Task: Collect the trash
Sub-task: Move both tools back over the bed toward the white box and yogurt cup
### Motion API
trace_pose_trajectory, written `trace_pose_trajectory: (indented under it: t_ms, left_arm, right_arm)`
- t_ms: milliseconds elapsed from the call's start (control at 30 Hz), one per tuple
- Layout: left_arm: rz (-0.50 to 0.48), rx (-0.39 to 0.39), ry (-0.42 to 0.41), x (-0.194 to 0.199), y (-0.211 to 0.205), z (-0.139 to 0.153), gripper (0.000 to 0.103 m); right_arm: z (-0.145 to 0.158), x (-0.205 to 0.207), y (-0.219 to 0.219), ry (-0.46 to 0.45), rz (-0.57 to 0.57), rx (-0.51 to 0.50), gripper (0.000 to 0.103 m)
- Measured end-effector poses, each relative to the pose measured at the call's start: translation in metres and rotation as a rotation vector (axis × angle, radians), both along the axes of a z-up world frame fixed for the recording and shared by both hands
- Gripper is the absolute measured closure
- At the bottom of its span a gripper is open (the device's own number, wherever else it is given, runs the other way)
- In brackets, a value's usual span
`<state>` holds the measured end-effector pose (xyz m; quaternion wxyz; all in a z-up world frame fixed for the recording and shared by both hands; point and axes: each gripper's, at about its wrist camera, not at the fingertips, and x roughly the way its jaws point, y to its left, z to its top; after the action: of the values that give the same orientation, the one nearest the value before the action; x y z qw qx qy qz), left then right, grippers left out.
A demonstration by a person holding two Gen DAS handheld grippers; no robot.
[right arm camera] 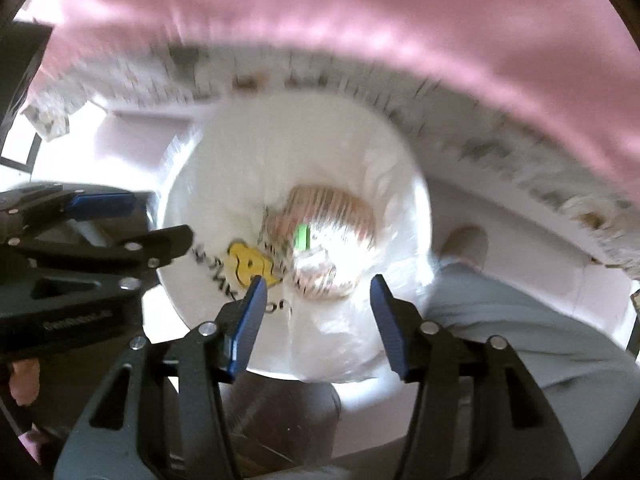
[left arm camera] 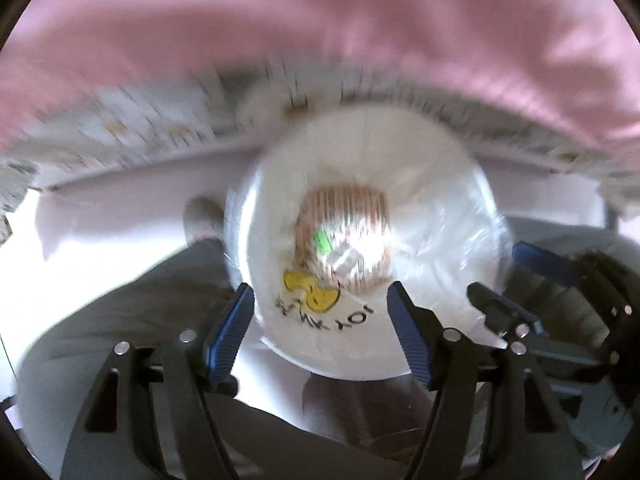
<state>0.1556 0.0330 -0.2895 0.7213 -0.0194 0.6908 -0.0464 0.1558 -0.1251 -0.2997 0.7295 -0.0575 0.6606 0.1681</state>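
Observation:
A white bin lined with a white plastic bag (left arm camera: pixel 432 184) stands on the floor below both grippers; the bag (right arm camera: pixel 248 152) bears a yellow smiley print (left arm camera: pixel 310 288). Inside lies a striped wrapper with a green patch (left arm camera: pixel 344 236), also in the right wrist view (right arm camera: pixel 332 236). My left gripper (left arm camera: pixel 320 312) is open and empty above the bin's near rim. My right gripper (right arm camera: pixel 318 304) is open and empty above the bin. The right gripper shows at the right in the left wrist view (left arm camera: pixel 520 280); the left gripper shows at the left in the right view (right arm camera: pixel 132 220).
A pink bedspread (left arm camera: pixel 320 32) with a patterned trim (left arm camera: pixel 120 136) hangs beyond the bin. The person's grey trouser leg (right arm camera: pixel 520 340) and shoe (right arm camera: pixel 466 246) stand beside the bin. The floor (left arm camera: pixel 100 232) is white and brightly lit.

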Motion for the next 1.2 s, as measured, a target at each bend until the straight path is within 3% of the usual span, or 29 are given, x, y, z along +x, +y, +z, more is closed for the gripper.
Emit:
trace_pose_trajectory:
  t_ms: [367, 533, 833, 1200]
  left_arm:
    - [-0.012, 0.011, -0.339, 0.023, 0.005, 0.155, 0.020]
    - [-0.034, 0.019, -0.448, 0.034, -0.004, 0.204, 0.015]
    - [-0.078, 0.055, -0.568, 0.052, -0.017, 0.265, 0.012]
    - [-0.078, 0.067, -0.616, 0.092, -0.019, 0.292, 0.011]
  right_arm:
    - [0.145, 0.024, -0.039, -0.309, -0.049, 0.058, 0.034]
    - [0.200, 0.033, -0.058, -0.428, -0.093, 0.064, 0.030]
    - [0.270, 0.055, -0.085, -0.571, -0.142, 0.092, 0.025]
    - [0.322, 0.084, -0.093, -0.687, -0.151, 0.104, 0.022]
